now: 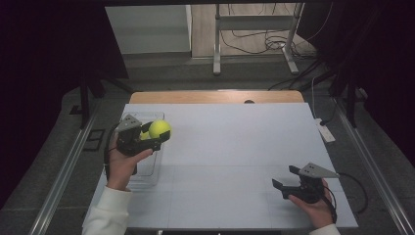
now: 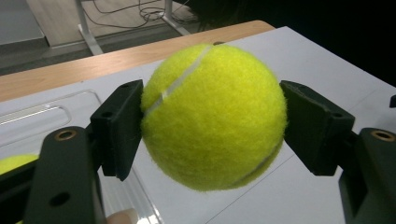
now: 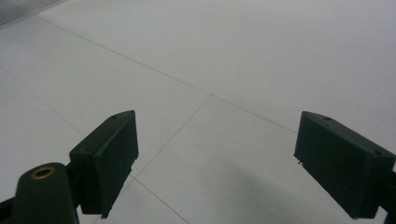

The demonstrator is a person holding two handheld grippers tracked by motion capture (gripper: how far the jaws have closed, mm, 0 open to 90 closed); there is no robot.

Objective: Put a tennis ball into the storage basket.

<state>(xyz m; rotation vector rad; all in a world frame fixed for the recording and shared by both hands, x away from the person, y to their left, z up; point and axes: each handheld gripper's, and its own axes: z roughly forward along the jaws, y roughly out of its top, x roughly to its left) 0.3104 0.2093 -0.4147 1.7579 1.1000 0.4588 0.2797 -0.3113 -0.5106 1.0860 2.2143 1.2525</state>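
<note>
Presently, findings by item:
Left gripper (image 1: pixel 155 135): clamped on a tennis ball (image 1: pixel 159 129); both pads press its sides, seen close in the left gripper view (image 2: pixel 214 116).
Ball position: held above the white table cover (image 1: pixel 230 147), at the right edge of a clear plastic tray (image 1: pixel 147 169) near the table's left side.
Second ball (image 2: pixel 11 163): a yellow patch at the lower left of the left gripper view; partly visible behind the held ball in the high view.
Right gripper (image 1: pixel 286 178): jaws apart, nothing between them, low over the cover near the front right.
Right gripper view: bare white surface with thin seam lines.
Open room: wide bare cover between the two grippers; wooden table edge (image 1: pixel 215 96) shows at the far side.
</note>
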